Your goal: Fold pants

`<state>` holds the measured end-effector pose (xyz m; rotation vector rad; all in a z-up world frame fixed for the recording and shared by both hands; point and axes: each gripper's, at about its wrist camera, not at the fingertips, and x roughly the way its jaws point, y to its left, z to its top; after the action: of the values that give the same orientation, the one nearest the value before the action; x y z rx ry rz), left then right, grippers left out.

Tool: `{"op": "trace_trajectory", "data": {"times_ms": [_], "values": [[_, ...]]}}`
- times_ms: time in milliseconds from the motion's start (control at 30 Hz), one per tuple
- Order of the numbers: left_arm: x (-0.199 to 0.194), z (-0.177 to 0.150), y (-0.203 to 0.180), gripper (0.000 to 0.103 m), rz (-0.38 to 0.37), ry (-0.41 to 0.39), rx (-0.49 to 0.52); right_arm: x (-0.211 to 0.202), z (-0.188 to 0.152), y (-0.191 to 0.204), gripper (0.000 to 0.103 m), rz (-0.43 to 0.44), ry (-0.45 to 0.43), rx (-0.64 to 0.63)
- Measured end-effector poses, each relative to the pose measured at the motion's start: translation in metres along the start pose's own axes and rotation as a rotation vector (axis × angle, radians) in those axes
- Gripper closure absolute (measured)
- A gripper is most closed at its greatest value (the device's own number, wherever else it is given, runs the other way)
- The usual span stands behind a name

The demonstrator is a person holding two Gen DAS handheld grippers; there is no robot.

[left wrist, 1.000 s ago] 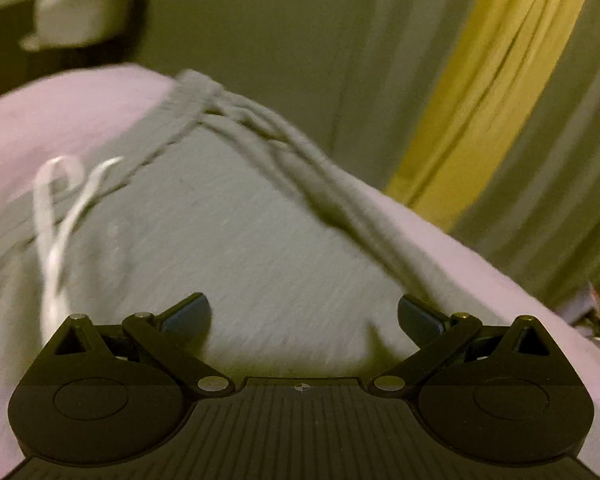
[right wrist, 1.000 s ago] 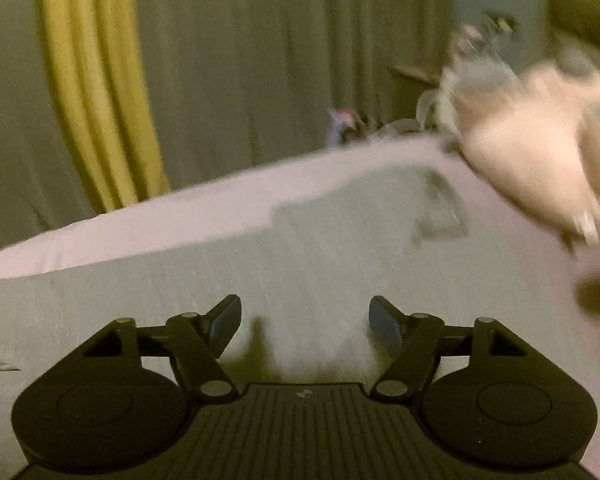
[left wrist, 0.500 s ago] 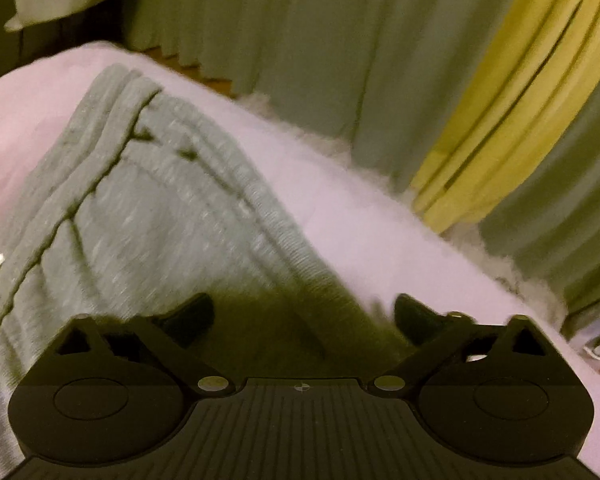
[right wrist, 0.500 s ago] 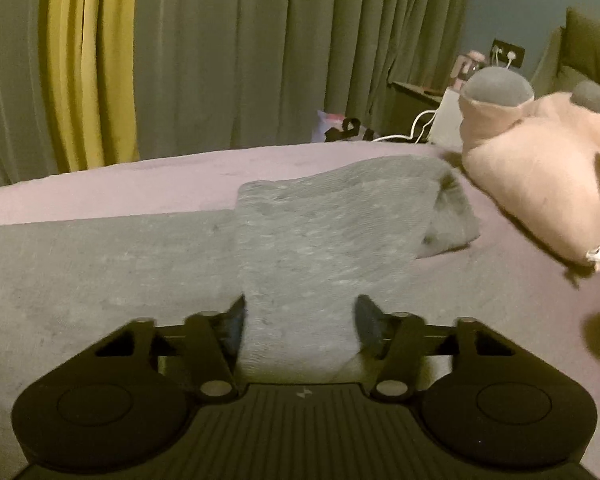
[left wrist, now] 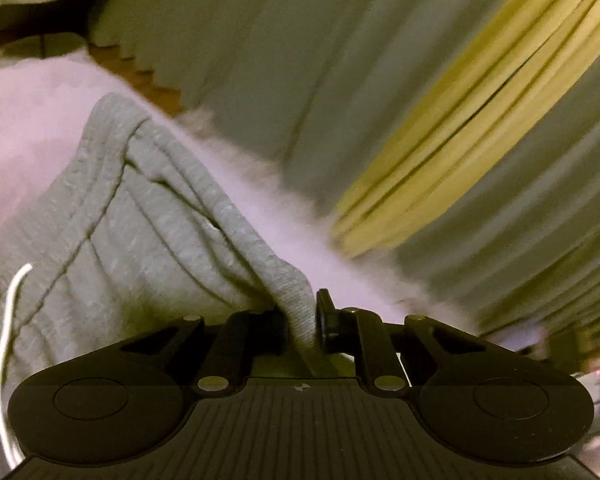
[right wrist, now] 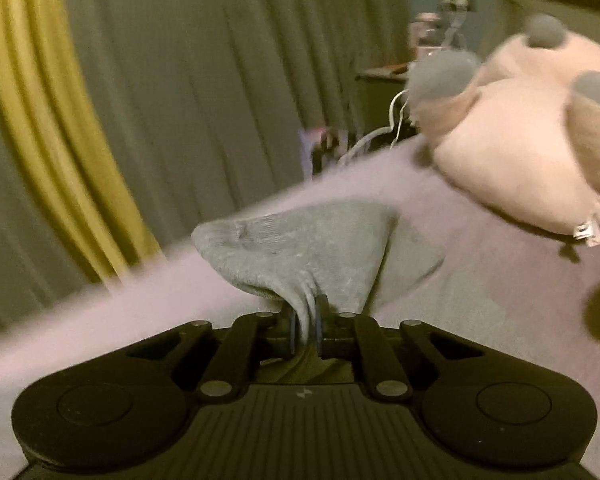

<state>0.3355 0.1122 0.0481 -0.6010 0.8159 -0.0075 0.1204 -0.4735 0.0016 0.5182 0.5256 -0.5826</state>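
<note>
Gripping the grey pants [left wrist: 112, 240] at two places, both tools angle downward toward the lilac bed cover [right wrist: 480, 264]: the left gripper [left wrist: 302, 322] is closing its jaws on a ridge of the ribbed waistband, close to the white drawstring [left wrist: 8, 308]. The right gripper [right wrist: 305, 328] is pinched tight on a bunched leg end, whose cloth fans out ahead of it, with the pink plush toy [right wrist: 512, 148] lying beyond on the cover.

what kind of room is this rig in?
Most likely a bedroom: the grey pants lie on a pinkish bed cover, a plush toy sits on it, and long curtains hang behind.
</note>
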Motion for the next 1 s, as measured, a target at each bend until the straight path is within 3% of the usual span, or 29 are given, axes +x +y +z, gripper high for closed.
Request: {"op": "trace_trajectory", "data": {"times_ms": [133,233,333,367,433,500,533,600,667,733,833,867,933,1000], "values": [[-0.084,-0.024,0.011,0.087,-0.133,-0.099,0.013,-0.074,0.032,-0.048,0.096,0.192,-0.132,0.241],[-0.127,-0.066,0.047,0.084,-0.188,-0.110,-0.029,-0.120,0.018,-0.093,0.096,0.241,-0.182,0.315],[-0.131,-0.124,0.077,0.082,-0.134,-0.035,-0.015,-0.125,-0.027,-0.134,0.096,0.149,-0.072,0.322],[-0.124,-0.143,0.086,0.082,-0.082,0.007,-0.007,-0.121,-0.041,-0.144,0.096,0.109,-0.025,0.325],[-0.108,-0.172,0.104,0.082,-0.007,0.086,-0.027,-0.101,-0.076,-0.165,0.096,0.020,0.105,0.365],[-0.100,-0.185,0.116,0.080,0.043,0.103,-0.054,-0.083,-0.102,-0.179,0.096,-0.017,0.217,0.450],[-0.098,-0.187,0.119,0.078,0.056,0.094,-0.056,-0.083,-0.105,-0.185,0.096,0.002,0.205,0.516],[-0.099,-0.190,0.115,0.068,0.040,0.081,-0.056,-0.087,-0.098,-0.182,0.091,0.029,0.183,0.518],[-0.090,-0.187,0.112,0.048,0.024,0.068,-0.065,-0.089,-0.093,-0.170,0.089,0.026,0.179,0.455],[-0.097,-0.179,0.107,0.046,0.016,0.064,-0.076,-0.083,-0.091,-0.166,0.083,0.012,0.186,0.420],[-0.102,-0.180,0.106,0.053,0.019,0.076,-0.105,-0.068,-0.095,-0.168,0.079,0.008,0.198,0.444],[-0.103,-0.183,0.109,0.067,0.029,0.080,-0.120,-0.066,-0.095,-0.170,0.079,0.006,0.194,0.462],[-0.104,-0.179,0.111,0.081,0.041,0.101,-0.163,-0.070,-0.096,-0.171,0.081,0.012,0.185,0.472],[-0.107,-0.179,0.117,0.086,0.033,0.113,-0.208,-0.069,-0.093,-0.168,0.097,-0.020,0.202,0.428]]}}
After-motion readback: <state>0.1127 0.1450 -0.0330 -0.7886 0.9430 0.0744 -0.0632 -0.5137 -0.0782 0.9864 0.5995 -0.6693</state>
